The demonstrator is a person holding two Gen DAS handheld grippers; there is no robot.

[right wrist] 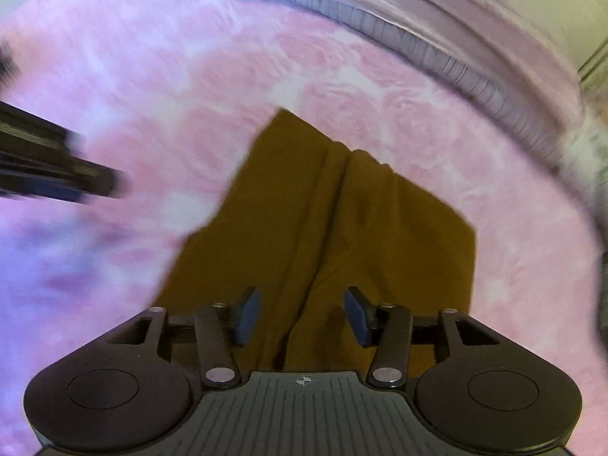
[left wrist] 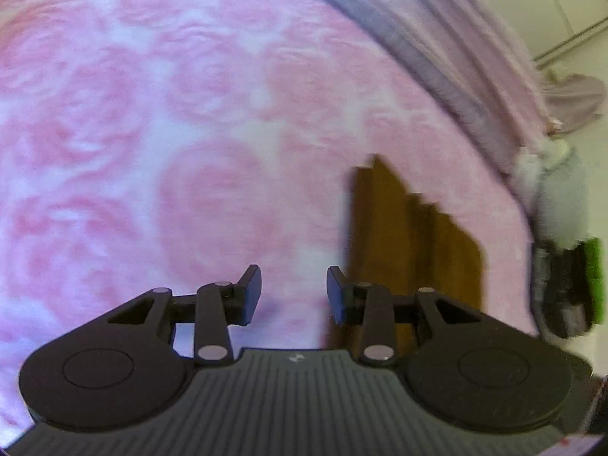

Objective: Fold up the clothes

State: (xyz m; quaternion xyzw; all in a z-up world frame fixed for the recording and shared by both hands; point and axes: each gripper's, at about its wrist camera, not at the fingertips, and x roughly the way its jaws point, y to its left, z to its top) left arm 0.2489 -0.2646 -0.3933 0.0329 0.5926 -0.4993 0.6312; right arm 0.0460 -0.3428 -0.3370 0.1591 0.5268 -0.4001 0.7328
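Nearest the lens in the right wrist view, the right claw (right wrist: 302, 313) stands with its jaws wide apart and nothing between them, poised over a mustard-brown garment (right wrist: 334, 228) that fills the middle and lower middle of the frame. Long creases run up the cloth from between the fingers, and its far edge ends in uneven corners toward the upper middle. It lies spread on a pink blanket (right wrist: 133, 76) with a pale rose pattern.

Only this view shows the left claw from outside, as a dark blurred bar entering at the left edge.

From the left wrist view, the left claw (left wrist: 294, 292) is likewise spread wide and empty, over bare pink blanket (left wrist: 152, 133). Here the garment (left wrist: 410, 235) appears only as a narrower brown patch at lower right, partly behind the right-hand finger, its top edge stepped. Only this view shows a dark object with a green strip (left wrist: 570, 288) at the right edge. Both views are blurred, and a ribbed grey band (right wrist: 437, 57) arcs across the upper right.
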